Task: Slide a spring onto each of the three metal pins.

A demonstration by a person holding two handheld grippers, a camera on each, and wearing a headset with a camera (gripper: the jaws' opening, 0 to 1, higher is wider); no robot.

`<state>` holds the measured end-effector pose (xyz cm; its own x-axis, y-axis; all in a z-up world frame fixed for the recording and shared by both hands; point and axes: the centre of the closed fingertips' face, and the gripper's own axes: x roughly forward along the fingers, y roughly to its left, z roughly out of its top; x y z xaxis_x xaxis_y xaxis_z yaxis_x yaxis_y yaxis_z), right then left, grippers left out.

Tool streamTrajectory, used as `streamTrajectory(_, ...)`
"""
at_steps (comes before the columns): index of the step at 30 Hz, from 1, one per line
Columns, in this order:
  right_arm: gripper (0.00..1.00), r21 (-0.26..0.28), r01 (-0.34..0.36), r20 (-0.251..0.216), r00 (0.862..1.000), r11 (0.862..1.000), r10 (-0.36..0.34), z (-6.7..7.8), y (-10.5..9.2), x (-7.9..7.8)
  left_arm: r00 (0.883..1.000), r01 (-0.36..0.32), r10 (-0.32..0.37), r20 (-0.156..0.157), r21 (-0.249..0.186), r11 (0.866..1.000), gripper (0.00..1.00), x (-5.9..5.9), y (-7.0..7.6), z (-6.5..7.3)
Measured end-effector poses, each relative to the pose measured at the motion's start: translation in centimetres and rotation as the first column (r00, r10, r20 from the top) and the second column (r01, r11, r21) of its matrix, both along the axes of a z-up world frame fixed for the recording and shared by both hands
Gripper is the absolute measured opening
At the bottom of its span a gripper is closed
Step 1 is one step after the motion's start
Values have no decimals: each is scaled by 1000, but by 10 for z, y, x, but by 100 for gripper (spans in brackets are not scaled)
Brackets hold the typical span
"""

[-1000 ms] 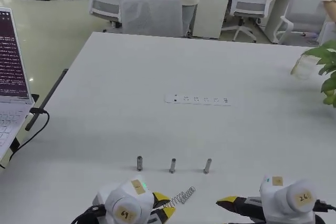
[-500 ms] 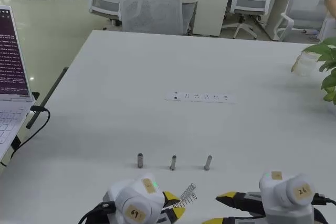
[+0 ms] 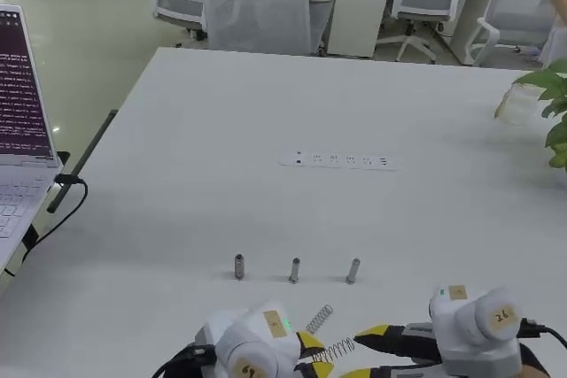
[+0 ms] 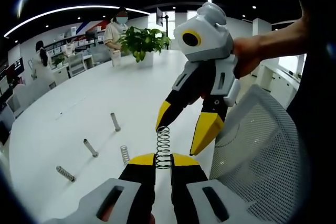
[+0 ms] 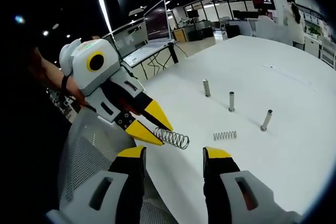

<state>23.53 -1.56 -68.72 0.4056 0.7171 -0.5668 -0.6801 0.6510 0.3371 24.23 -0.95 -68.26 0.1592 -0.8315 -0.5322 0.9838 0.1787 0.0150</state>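
Note:
Three metal pins stand in a row on the white table (image 3: pixel 221 130). The left pin (image 3: pixel 238 266) wears a spring; the middle pin (image 3: pixel 294 270) and right pin (image 3: pixel 353 271) are bare. A loose spring (image 3: pixel 319 317) lies just in front of them. My left gripper (image 3: pixel 321 356) is shut on one end of a second spring (image 4: pixel 163 148), held off the table near its front edge. My right gripper (image 5: pixel 173 153) is open, its jaws either side of that spring's free end (image 5: pixel 171 138) without closing on it. The right gripper (image 4: pixel 184 129) faces the left one tip to tip.
An open laptop (image 3: pixel 18 112) and a black cable (image 3: pixel 62 205) sit at the table's left edge. A power strip (image 3: pixel 341 161) lies mid-table, a potted plant (image 3: pixel 545 104) at the right. Office chairs (image 3: pixel 257 24) stand beyond the far edge. A mesh chair (image 4: pixel 262 145) is below the grippers.
My left gripper has moved right toward the right gripper, and the spring it holds now shows between the two. The right gripper has edged left to meet it. Pins and loose spring unmoved.

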Motion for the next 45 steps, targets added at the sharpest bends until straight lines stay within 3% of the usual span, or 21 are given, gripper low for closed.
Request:
streamTrajectory(11,37,22,-25,-7,1000,999,25,2,2,-5,998,49,-49,25,16,999,2,-8,-2,0)
streamTrajectory(31,20,55,-55,-2,998,997,55,12,3,-10,991,112,-115,62,48,993,2,-17,-1,-3)
streamTrajectory(33,18,63,-48,-4,999,997,49,13,2,-9,989,124,-128,79,54,991,2,-18,-2,-2)
streamTrajectory(45,14,84,-70,-13,997,994,72,15,8,-13,985,146,-152,86,67,987,2,-21,-3,-5)
